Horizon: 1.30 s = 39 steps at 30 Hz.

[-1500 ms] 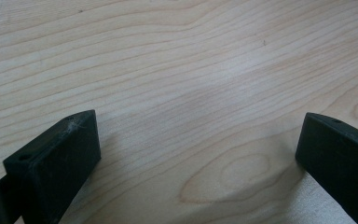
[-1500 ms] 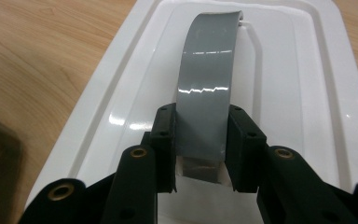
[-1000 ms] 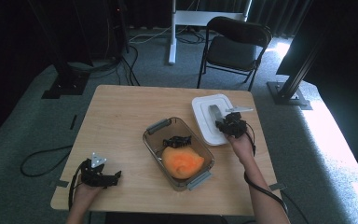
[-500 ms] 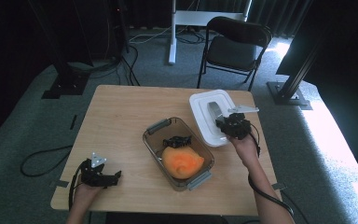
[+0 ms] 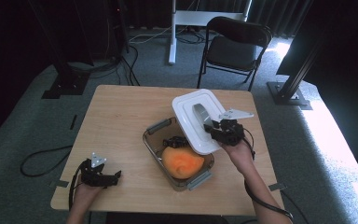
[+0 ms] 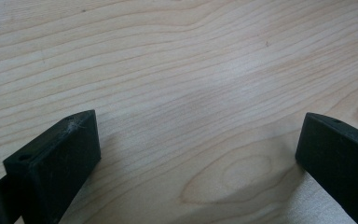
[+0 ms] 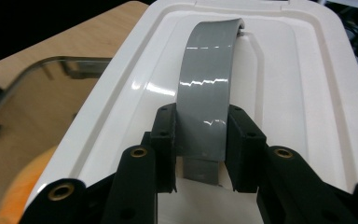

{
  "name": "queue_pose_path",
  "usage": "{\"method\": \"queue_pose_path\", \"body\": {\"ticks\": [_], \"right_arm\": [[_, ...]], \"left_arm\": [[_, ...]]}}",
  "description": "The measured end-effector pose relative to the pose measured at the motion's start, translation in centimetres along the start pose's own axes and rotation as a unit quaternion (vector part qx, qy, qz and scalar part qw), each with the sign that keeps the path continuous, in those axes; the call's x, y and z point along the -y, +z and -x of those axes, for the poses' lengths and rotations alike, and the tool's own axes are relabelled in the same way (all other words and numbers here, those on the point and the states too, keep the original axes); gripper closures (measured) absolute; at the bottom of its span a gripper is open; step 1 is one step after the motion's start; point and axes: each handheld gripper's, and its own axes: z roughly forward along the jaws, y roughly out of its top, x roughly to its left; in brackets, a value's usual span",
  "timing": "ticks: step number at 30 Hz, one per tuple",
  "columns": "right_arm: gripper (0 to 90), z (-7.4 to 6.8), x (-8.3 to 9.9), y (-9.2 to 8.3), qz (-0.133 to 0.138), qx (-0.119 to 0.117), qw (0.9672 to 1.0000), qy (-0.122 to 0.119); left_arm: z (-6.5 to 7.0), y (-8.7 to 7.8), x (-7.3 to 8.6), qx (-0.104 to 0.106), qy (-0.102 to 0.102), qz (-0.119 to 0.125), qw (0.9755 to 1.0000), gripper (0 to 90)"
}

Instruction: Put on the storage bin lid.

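A glossy white rectangular plastic lid [image 5: 196, 119] is pinched by its curved grey strap handle [image 7: 205, 88] between the jaws of the right gripper [image 7: 200, 149], right of centre in the high view, overlapping the upper right corner of a clear glass baking dish [image 5: 156, 156] in which a rounded orange lump [image 5: 182, 161] is held. The lid is best kept level and squared to the rim before being lowered. The left gripper [image 5: 98, 173], lower left, is spread wide over the pale, grained wooden table [image 6: 177, 70].
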Motion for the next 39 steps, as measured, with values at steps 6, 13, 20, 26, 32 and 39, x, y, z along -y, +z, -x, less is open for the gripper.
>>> {"method": "queue_pose_path", "body": {"ticks": [6, 13, 20, 26, 32, 39], "right_arm": [[67.6, -2.6, 0.2, 0.5, -0.010, -0.029, 0.9991, -0.029], [67.6, -4.7, 0.5, 0.7, -0.012, -0.067, 0.9969, -0.040], [67.6, -6.5, 1.0, 0.8, -0.022, -0.099, 0.9933, -0.055], [67.6, -6.9, 1.6, 1.2, -0.033, -0.118, 0.9908, -0.058], [67.6, -7.0, 2.3, 1.5, -0.040, -0.122, 0.9902, -0.054], [67.6, -7.5, 2.5, 1.3, -0.038, -0.121, 0.9908, -0.046]], "left_arm": [[0.0, 0.0, 0.0, 0.000, 0.000, 0.000, 1.0000, 0.2], [0.0, 0.0, 0.0, 0.001, -0.002, -0.001, 1.0000, 0.2], [0.0, 0.0, 0.0, 0.001, -0.001, -0.001, 1.0000, 0.2], [0.0, 0.0, 0.0, 0.000, -0.001, -0.001, 1.0000, 0.2], [0.0, 0.0, 0.0, 0.000, -0.001, -0.001, 1.0000, 0.2], [0.0, 0.0, 0.0, 0.001, -0.001, -0.001, 1.0000, 0.2]]}}
